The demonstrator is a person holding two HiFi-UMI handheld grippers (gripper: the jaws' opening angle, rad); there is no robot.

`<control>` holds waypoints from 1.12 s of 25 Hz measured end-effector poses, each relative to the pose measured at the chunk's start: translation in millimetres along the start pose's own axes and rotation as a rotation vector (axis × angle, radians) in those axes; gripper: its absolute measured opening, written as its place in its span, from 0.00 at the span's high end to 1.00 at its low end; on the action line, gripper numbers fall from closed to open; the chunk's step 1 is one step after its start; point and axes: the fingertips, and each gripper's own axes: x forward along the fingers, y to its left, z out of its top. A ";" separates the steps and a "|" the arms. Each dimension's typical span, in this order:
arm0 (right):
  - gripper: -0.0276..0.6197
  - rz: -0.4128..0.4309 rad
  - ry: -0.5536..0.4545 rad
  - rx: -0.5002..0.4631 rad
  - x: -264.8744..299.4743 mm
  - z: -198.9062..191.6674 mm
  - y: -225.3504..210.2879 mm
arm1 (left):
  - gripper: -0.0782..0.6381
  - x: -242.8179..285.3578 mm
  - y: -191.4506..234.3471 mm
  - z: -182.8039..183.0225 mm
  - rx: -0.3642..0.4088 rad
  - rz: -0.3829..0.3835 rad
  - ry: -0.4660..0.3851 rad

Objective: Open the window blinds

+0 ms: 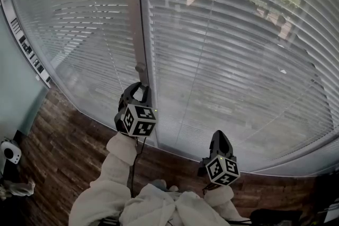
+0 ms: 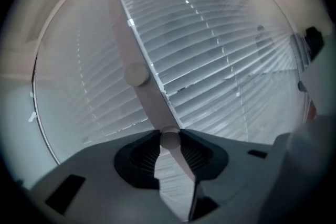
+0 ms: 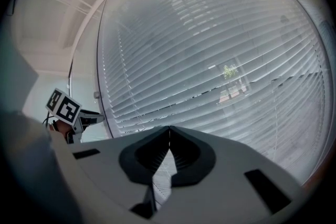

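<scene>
Two white slatted blinds (image 1: 228,61) cover the window, with a pale upright strip (image 1: 139,34) between them. Trees and a building show faintly through the right blind's slats. My left gripper (image 1: 139,87) reaches up to that strip. In the left gripper view its pads are shut on the rounded end of the pale tilt wand (image 2: 169,139); a second round knob (image 2: 136,74) sits higher on the strip. My right gripper (image 1: 220,137) is held lower and to the right, short of the blind, with its jaws (image 3: 169,128) shut and nothing between them. The right gripper view shows the left gripper's marker cube (image 3: 64,105).
A dark wooden floor (image 1: 63,151) runs below the window's lower frame. A pale wall (image 1: 16,92) stands at the left, with a small white device (image 1: 10,152) on the floor beside it. White fleece sleeves (image 1: 114,177) fill the bottom of the head view.
</scene>
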 end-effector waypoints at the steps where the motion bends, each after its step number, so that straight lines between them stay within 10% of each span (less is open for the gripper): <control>1: 0.94 0.000 -0.001 0.000 -0.4 0.0 0.2 | 0.72 -0.4 -1.0 0.0 0.041 0.011 0.002; 28: 0.94 -0.005 -0.009 0.000 4.6 0.3 6.4 | 0.72 -0.6 -11.2 -2.2 0.865 0.203 0.021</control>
